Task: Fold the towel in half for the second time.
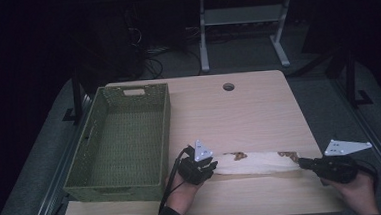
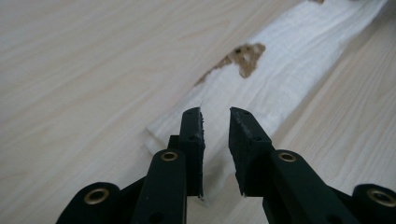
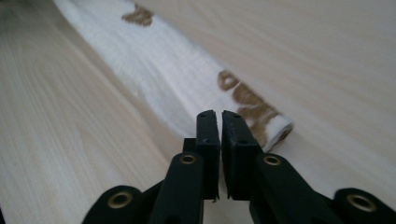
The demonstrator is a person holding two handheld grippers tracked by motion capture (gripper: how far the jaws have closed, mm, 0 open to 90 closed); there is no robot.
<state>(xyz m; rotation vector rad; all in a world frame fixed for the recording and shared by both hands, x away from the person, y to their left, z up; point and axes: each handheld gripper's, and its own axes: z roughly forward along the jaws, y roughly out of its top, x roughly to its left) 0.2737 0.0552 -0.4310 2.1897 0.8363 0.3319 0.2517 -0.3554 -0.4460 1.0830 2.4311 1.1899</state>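
While my left jaws [image 2: 216, 122] stand released over the cloth [image 1: 257, 162] | right jaws [image 3: 220, 122] clenched on its end | ease off evenly, keep fold flat.

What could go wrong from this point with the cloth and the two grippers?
1. The left gripper has its jaws parted over the end of the cloth, so that end lies free and may unroll or shift.
2. The right gripper is nearly shut at the other end; whether it pinches fabric is unclear, so a pull could slip off.
3. The basket sits just left; carried by one end, the cloth could sag and catch its rim.
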